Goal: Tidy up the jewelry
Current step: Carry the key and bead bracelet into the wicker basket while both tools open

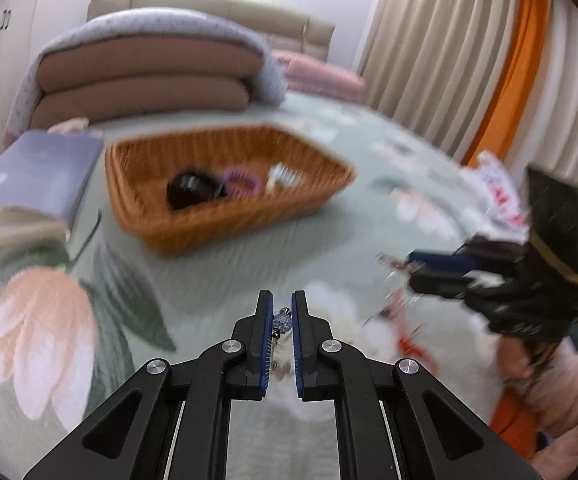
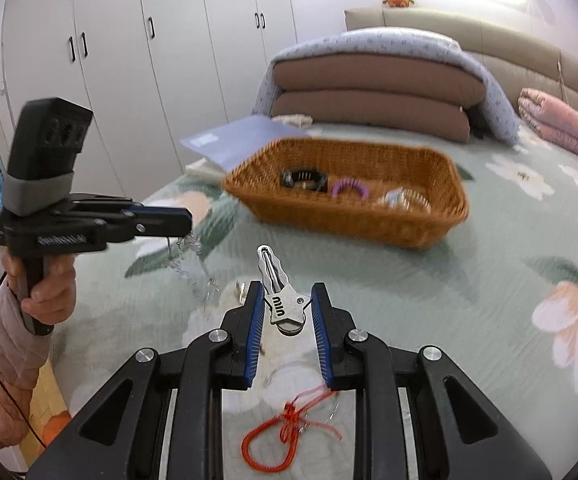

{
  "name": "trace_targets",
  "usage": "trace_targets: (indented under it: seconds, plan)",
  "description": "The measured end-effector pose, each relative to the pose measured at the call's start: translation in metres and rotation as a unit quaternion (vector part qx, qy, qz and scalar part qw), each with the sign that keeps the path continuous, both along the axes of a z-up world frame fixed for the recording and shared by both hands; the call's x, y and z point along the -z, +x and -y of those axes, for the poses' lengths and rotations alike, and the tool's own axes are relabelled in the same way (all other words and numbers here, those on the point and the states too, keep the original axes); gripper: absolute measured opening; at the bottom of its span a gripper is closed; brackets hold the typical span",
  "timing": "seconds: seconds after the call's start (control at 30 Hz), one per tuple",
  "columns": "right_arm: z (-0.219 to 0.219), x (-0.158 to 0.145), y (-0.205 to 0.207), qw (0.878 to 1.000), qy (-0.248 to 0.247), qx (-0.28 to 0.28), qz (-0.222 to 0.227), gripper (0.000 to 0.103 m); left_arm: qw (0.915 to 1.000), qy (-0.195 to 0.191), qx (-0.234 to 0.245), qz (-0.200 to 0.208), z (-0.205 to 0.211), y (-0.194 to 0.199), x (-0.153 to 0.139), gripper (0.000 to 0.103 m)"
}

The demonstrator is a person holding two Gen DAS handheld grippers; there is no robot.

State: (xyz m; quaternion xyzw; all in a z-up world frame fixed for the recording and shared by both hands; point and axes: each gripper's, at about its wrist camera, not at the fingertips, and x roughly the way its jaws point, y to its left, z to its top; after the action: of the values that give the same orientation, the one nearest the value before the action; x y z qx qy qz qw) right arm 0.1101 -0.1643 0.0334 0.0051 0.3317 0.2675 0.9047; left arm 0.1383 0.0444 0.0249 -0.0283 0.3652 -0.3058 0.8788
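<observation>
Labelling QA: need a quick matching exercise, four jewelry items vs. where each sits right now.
Items:
1. silver hair clip
2. beaded chain
3. purple coil hair tie
4. red cord

Places:
A. inside the wicker basket
B. loose on the bedspread
C. between the right gripper fingers
D. between the left gripper fingers

Pairs: 1-C, 2-D, 3-A, 4-B

Orange-brown wicker basket [image 2: 345, 216], red cord [image 2: 285, 432]

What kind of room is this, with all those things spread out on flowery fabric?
Most likely a bedroom. The work surface is a bed with a floral bedspread, folded quilts are stacked by a padded headboard, and tall white wardrobe doors line one wall. A wicker basket sits on the bed.
</observation>
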Motion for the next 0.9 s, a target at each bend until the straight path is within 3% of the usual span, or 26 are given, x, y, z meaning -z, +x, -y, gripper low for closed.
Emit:
trace_targets:
  seconds: [0.23,0.43,0.7,0.9]
  plan:
    - [-0.004,-0.036,0.049,0.999,-0.01,0.021,0.038,0.027,0.9984,-0.031,0.0,0.046,0.004,0.016,-0.043,0.009]
    - [-0.006,-0.038,0.123,0.998,-0.003,0.059,0.018,0.026,0.9961,-0.059,-0.026,0.061,0.014,0.063,-0.063,0.009]
    - [0.005,0.016,0.203,0.99,0.011,0.115,-0.082,0.026,0.9954,-0.069,-0.063,0.022,0.049,0.138,-0.038,0.009]
    - [0.014,0.041,0.21,0.986,0.022,0.131,-0.098,0.027,0.9954,-0.053,-0.079,-0.011,0.063,0.165,0.0,0.009]
